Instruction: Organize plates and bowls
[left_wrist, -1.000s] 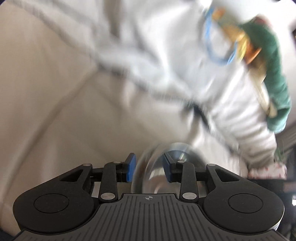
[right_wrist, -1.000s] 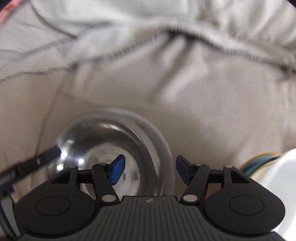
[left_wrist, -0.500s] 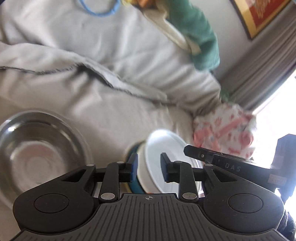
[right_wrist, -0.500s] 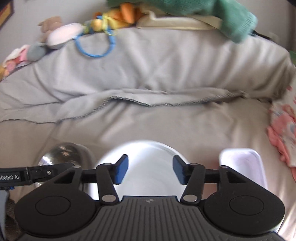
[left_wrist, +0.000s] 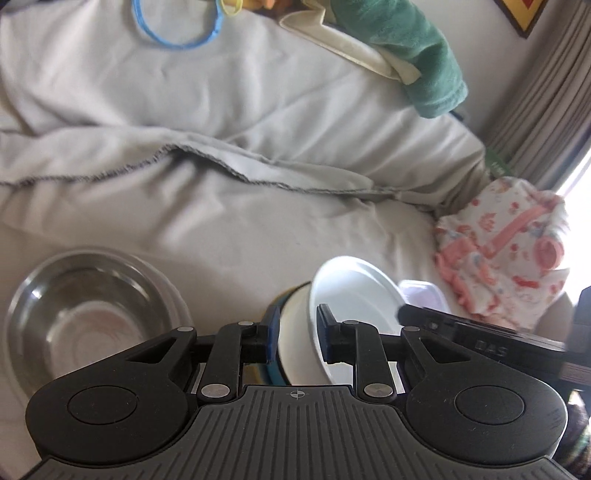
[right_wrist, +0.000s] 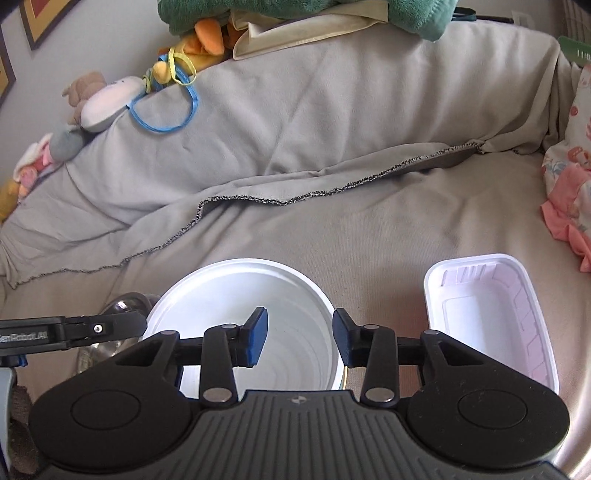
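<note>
while both tools close on it | left gripper (left_wrist: 295, 334) straddles white bowl (left_wrist: 349, 295) near rim, right gripper (right_wrist: 300, 341) its far rim, neither visibly clamped | seat evenly, lift level | steel bowl (left_wrist: 88, 314) beside | white tray (right_wrist: 491, 314) beyond

A home living room: a sofa (right_wrist: 332, 147) draped in a grey cover, soft toys (right_wrist: 103, 99) along its far left back, a green blanket (left_wrist: 406, 44) on top, curtains (left_wrist: 535, 103) far right, framed pictures (right_wrist: 40, 18) on the wall.
</note>
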